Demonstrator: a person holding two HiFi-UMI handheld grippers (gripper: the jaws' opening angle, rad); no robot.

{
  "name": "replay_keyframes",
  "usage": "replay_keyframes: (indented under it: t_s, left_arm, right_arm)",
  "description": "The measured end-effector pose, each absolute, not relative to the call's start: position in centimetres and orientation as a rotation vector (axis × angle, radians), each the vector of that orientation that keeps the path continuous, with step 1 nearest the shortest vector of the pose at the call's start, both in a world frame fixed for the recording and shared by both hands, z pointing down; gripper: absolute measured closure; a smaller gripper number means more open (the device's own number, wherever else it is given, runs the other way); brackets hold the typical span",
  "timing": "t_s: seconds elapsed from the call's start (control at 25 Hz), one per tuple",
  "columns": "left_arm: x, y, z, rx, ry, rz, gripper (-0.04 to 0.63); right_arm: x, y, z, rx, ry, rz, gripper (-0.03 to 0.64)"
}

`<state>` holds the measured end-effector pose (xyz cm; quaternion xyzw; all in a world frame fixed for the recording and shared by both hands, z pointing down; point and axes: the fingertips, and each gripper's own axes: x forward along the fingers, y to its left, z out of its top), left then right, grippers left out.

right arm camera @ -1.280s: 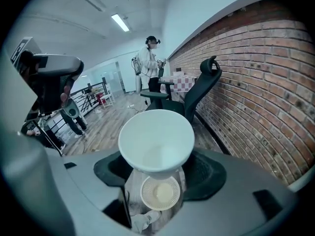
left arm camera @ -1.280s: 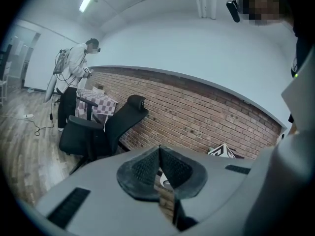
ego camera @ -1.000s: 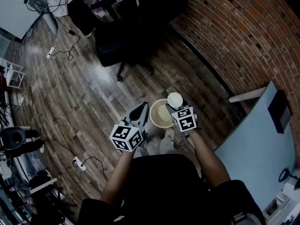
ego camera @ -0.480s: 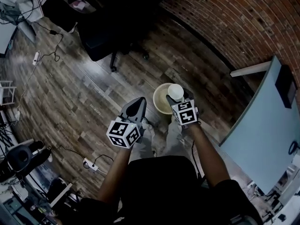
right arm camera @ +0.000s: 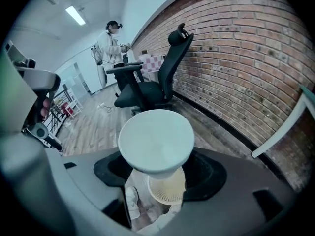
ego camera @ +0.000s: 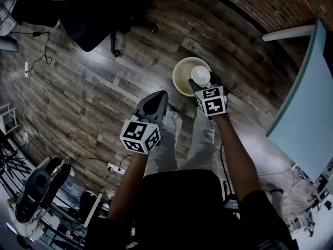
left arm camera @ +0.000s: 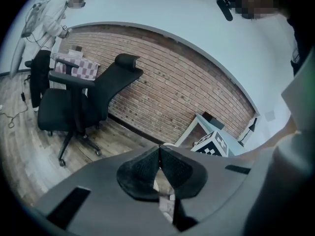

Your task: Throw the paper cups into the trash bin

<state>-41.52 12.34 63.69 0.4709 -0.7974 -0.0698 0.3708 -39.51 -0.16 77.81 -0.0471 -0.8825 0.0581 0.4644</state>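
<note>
A white paper cup (ego camera: 201,76) sits between the jaws of my right gripper (ego camera: 203,82), which is shut on it. The cup (right arm camera: 156,140) fills the middle of the right gripper view. It hangs over the near rim of a cream mesh trash bin (ego camera: 183,82) that stands on the wood floor; the bin (right arm camera: 166,191) shows below the cup between the jaws. My left gripper (ego camera: 154,103) is held to the left of the bin, shut with nothing in it; its pads (left arm camera: 142,168) meet in the left gripper view.
A black office chair (ego camera: 96,15) stands on the floor beyond the bin. A brick wall (ego camera: 270,1) runs along the far right, with a light blue table (ego camera: 307,103) beside it. Cables and a power strip (ego camera: 27,66) lie at the left. A person (right arm camera: 109,43) stands far off.
The cup in my right gripper has stayed over the bin while the head view tilted down and closer. Both grippers now sit higher in the picture. The grip is unchanged.
</note>
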Motion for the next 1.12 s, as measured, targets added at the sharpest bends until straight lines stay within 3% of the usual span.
replay_keyframes:
  t_s: [1.12]
  left_arm:
    - [-37.6,7.8,89.6,1.287,-1.81,-0.12,0.586]
  right_arm:
    - [-35.0,-1.5,103.9,-0.115,-2.036,0.114,0.316]
